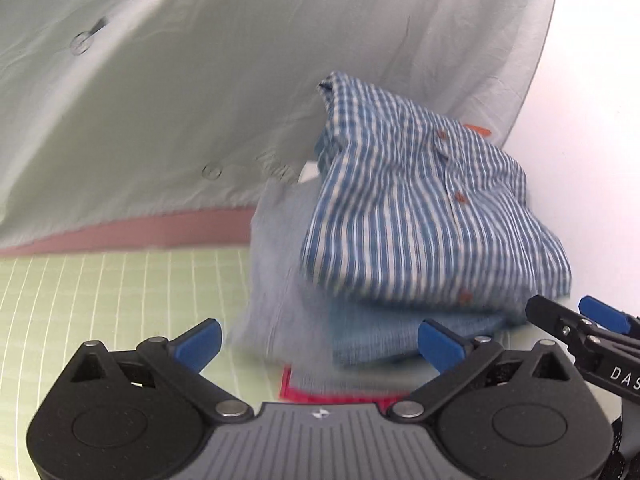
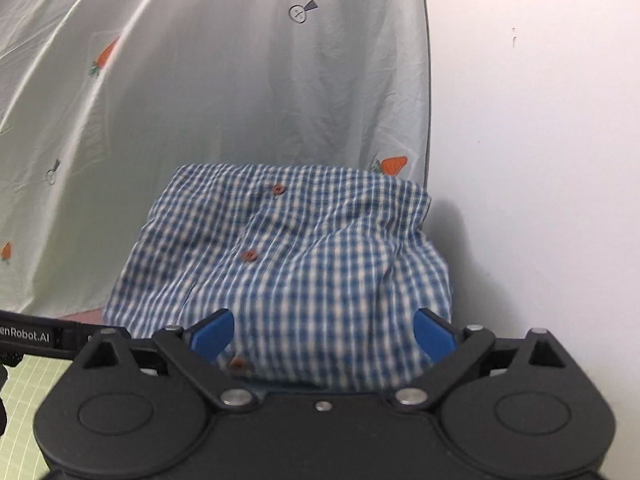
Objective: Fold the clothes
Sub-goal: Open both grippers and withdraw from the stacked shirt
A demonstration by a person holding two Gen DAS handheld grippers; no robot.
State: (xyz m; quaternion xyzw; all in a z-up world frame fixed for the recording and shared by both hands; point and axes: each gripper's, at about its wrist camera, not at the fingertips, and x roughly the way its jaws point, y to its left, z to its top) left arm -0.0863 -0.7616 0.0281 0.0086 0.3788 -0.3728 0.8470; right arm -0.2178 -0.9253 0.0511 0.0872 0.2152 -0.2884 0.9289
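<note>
Checked shirt (image 2: 288, 272), blue and white with small orange buttons, sits folded into a rounded bundle on top of a stack of other folded clothes. Under it lies a pale blue garment (image 1: 288, 264), blurred, and below that a strip of red fabric (image 1: 332, 394) peeks out. The stack rests on a light green gridded mat (image 1: 100, 300) covering the bench, close to a white wall (image 2: 540, 160). A pale sheet printed with little carrots (image 2: 200, 100) hangs as a backdrop behind it.

The left gripper (image 1: 318, 338) faces the side of the stack, jaws spread wide, its blue pads to either side of the lower layers and pinching nothing. The right gripper (image 2: 324, 338) faces the front of the shirt, jaws also spread wide, the checked cloth bulging between the pads without being squeezed. In the left view its tip (image 1: 576, 320) appears at the stack's right edge.

The shirt seems placed here because this is the pile for finished items. Both grippers stand open and low at the pile, likely either having let go or tidying its edges. The bundle is puffy and slightly lopsided, so it could slump if nudged.
</note>
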